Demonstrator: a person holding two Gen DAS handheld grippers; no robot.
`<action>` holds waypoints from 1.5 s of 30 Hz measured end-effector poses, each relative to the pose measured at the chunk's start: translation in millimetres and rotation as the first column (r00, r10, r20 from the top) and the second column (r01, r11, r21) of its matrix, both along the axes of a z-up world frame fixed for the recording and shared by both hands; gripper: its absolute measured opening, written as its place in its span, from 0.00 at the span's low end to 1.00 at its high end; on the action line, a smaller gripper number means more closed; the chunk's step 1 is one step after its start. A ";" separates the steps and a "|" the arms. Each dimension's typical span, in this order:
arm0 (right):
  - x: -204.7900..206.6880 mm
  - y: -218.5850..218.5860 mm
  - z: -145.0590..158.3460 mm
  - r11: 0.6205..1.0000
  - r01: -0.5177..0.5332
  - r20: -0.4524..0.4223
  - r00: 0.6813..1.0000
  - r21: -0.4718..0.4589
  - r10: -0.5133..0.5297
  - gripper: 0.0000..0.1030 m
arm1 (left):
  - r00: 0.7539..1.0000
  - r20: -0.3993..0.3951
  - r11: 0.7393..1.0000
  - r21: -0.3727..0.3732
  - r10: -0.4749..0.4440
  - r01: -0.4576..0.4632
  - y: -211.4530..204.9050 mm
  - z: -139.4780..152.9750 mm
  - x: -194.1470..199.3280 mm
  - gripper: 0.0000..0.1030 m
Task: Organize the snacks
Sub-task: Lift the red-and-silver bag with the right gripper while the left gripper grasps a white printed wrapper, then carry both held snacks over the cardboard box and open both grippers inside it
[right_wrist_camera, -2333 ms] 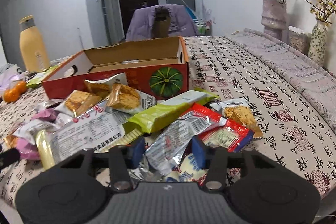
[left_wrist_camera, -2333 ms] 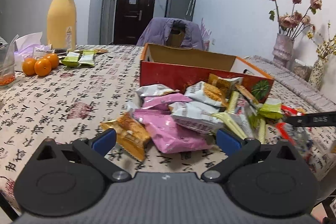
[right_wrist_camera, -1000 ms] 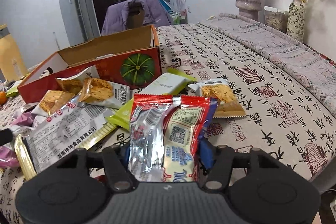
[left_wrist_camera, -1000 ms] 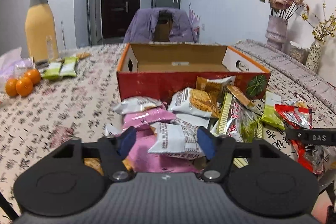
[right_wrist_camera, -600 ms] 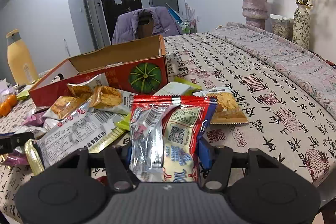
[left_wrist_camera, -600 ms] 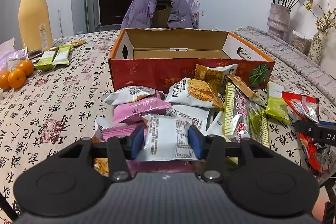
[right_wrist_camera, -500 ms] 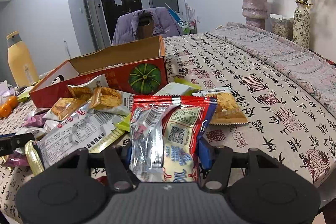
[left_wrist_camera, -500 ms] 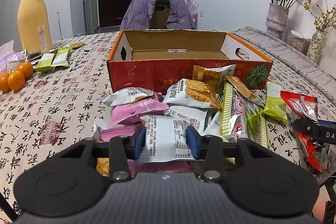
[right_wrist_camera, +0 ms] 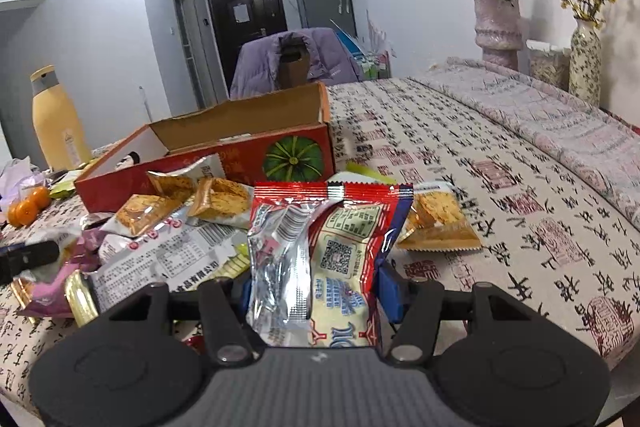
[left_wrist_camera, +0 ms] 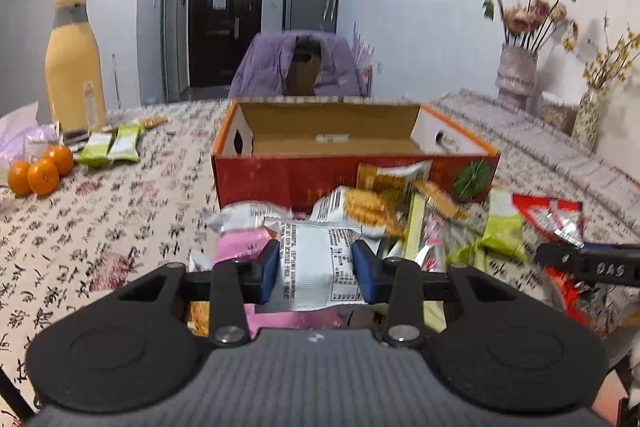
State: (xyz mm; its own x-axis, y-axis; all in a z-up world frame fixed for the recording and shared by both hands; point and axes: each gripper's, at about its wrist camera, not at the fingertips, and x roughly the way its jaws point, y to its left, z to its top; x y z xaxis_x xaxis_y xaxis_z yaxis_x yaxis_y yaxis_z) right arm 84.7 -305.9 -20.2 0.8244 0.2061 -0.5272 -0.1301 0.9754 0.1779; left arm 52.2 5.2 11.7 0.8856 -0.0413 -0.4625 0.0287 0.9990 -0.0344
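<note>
My left gripper (left_wrist_camera: 316,269) is shut on a white snack packet (left_wrist_camera: 316,259) and holds it just above the pile of snack packets (left_wrist_camera: 400,211). My right gripper (right_wrist_camera: 320,291) is shut on a red and silver snack bag (right_wrist_camera: 324,247), held upright above the table. The open red cardboard box (left_wrist_camera: 352,171) stands behind the pile, and it also shows in the right wrist view (right_wrist_camera: 240,151). The right gripper's finger (left_wrist_camera: 592,267) shows at the right edge of the left wrist view, with the red bag (left_wrist_camera: 552,215) in it.
A yellow bottle (left_wrist_camera: 74,67), oranges (left_wrist_camera: 40,171) and green packets (left_wrist_camera: 112,147) sit at the far left. Vases with flowers (right_wrist_camera: 500,23) stand at the far right. A chair with a purple jacket (left_wrist_camera: 300,67) is behind the table. Patterned cloth (right_wrist_camera: 520,187) covers the table.
My left gripper has closed on the white packet and lifted it off the pile. My right gripper has lifted the red bag and holds it steady.
</note>
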 end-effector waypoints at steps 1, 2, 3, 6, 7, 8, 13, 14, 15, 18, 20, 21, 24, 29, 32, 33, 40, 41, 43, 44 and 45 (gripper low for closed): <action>-0.9 1.1 1.0 1.000 -0.006 0.008 1.000 -0.003 0.006 0.55 | 1.000 0.018 1.000 -0.001 0.000 0.000 -0.4 2.7 -2.4 0.38; -1.8 2.4 2.4 1.000 -0.013 0.018 1.000 -0.007 0.013 0.55 | 0.999 0.032 1.000 -0.001 0.001 -0.001 -1.3 5.2 -4.1 0.38; -2.6 3.7 3.7 1.000 -0.019 0.026 0.999 -0.010 0.020 0.55 | 0.999 0.045 1.000 -0.002 0.001 -0.001 -1.9 7.0 -5.7 0.38; -4.4 7.1 8.4 0.999 -0.041 0.055 0.998 -0.019 0.042 0.55 | 0.997 0.073 1.000 -0.010 0.005 -0.004 -3.0 12.5 -8.2 0.38; -4.3 8.4 9.8 0.999 -0.048 0.063 0.997 -0.019 0.049 0.55 | 0.997 0.077 1.000 -0.016 0.006 -0.004 -3.1 13.6 -7.9 0.38; -3.7 9.8 11.9 0.998 -0.055 0.073 0.996 -0.019 0.057 0.55 | 0.997 0.081 1.000 -0.019 0.007 -0.005 -3.4 14.8 -7.0 0.38; 2.8 17.1 22.9 0.996 -0.087 0.123 0.988 -0.018 0.088 0.55 | 0.995 0.100 1.000 -0.025 0.014 -0.012 -4.3 20.9 0.2 0.38; 5.3 19.0 25.9 0.996 -0.092 0.135 0.986 -0.021 0.094 0.55 | 0.994 0.105 1.000 -0.027 0.016 -0.013 -4.3 22.7 2.7 0.38; 7.3 20.7 28.4 0.995 -0.096 0.145 0.984 -0.024 0.098 0.55 | 0.994 0.108 0.999 -0.029 0.018 -0.015 -4.0 24.4 4.7 0.38; 15.6 25.3 36.4 0.994 -0.107 0.174 0.978 -0.037 0.112 0.55 | 0.994 0.112 1.000 -0.024 0.019 -0.016 -4.0 29.2 12.6 0.38; 22.2 28.6 43.4 0.993 -0.112 0.197 0.973 -0.046 0.119 0.55 | 0.993 0.119 1.000 -0.016 0.021 -0.019 -3.4 33.2 18.6 0.38; 25.5 29.4 46.8 0.992 -0.113 0.210 0.970 -0.048 0.120 0.55 | 0.992 0.126 1.000 -0.017 0.021 -0.019 -3.0 35.7 21.3 0.39; 35.7 31.9 57.3 0.992 -0.117 0.246 0.961 -0.043 0.124 0.55 | 0.988 0.151 0.999 -0.023 0.031 -0.028 -0.9 43.8 31.0 0.38; 55.7 38.3 73.5 0.990 -0.127 0.290 0.947 -0.053 0.137 0.55 | 0.984 0.172 0.999 -0.028 0.045 -0.040 0.3 54.8 49.7 0.39; 71.2 42.4 80.4 0.990 -0.135 0.296 0.944 -0.050 0.143 0.55 | 0.983 0.177 0.999 -0.026 0.049 -0.046 0.0 61.3 63.5 0.39; 76.1 43.9 81.8 0.989 -0.136 0.297 0.944 -0.050 0.145 0.55 | 0.983 0.178 0.999 -0.024 0.051 -0.047 -0.2 63.7 69.1 0.38; 123.7 55.9 89.9 0.988 -0.152 0.271 0.950 -0.035 0.156 0.55 | 0.988 0.146 0.998 -0.013 0.056 -0.055 -3.3 74.9 114.9 0.39; 131.8 58.1 90.4 0.987 -0.155 0.261 0.953 -0.031 0.158 0.55 | 0.989 0.134 0.998 -0.011 0.060 -0.059 -3.8 75.8 123.9 0.39; 149.2 62.4 92.0 0.987 -0.159 0.237 0.958 -0.023 0.160 0.55 | 0.991 0.113 0.997 -0.008 0.071 -0.071 -5.2 76.3 140.2 0.39; 157.3 64.5 92.8 0.987 -0.161 0.227 0.960 -0.022 0.161 0.55 | 0.992 0.104 0.997 -0.004 0.078 -0.078 -5.5 75.8 148.0 0.39; 166.6 66.9 92.6 0.986 -0.167 0.213 0.962 -0.022 0.168 0.55 | 0.992 0.095 0.996 0.004 0.084 -0.085 -6.3 74.7 155.3 0.39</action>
